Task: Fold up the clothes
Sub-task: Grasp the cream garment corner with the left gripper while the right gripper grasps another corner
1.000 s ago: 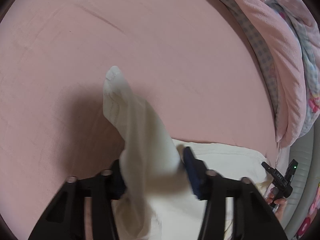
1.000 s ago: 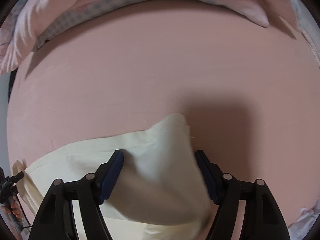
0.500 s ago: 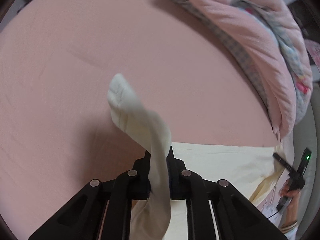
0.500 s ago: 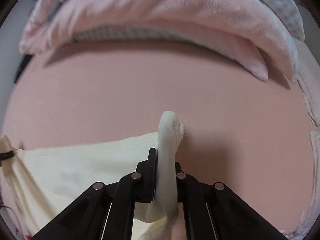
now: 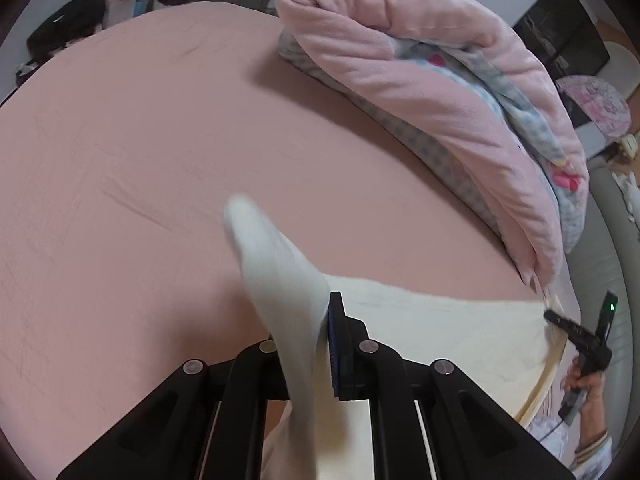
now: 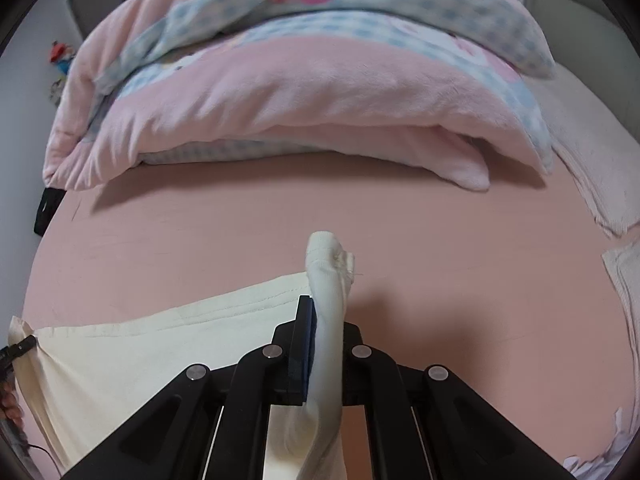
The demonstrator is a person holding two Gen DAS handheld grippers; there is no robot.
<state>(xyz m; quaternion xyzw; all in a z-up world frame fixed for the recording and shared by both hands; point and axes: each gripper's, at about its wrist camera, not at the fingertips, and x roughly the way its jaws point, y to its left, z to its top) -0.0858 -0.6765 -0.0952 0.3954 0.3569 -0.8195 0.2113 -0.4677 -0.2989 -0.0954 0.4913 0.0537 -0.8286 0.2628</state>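
A cream-white garment (image 5: 448,332) stretches between both grippers above a pink bed sheet (image 5: 120,160). My left gripper (image 5: 312,320) is shut on one corner of it, and the pinched cloth sticks up past the fingers. In the right wrist view my right gripper (image 6: 326,316) is shut on the opposite corner of the garment (image 6: 140,352), whose bunched tip pokes forward. The cloth hangs taut in a sheet between the two corners. The other gripper (image 5: 580,340) and a hand holding it show at the right edge of the left wrist view.
A thick pink and blue-checked quilt (image 6: 300,80) is heaped along the far side of the bed, also the quilt (image 5: 440,92) at the right in the left view. Folded pale cloth (image 6: 592,168) lies at the right edge. Bare pink sheet (image 6: 440,240) spreads ahead.
Both grippers went from open around the cloth to shut on its corners, then lifted and tilted up, so the quilt and room now show.
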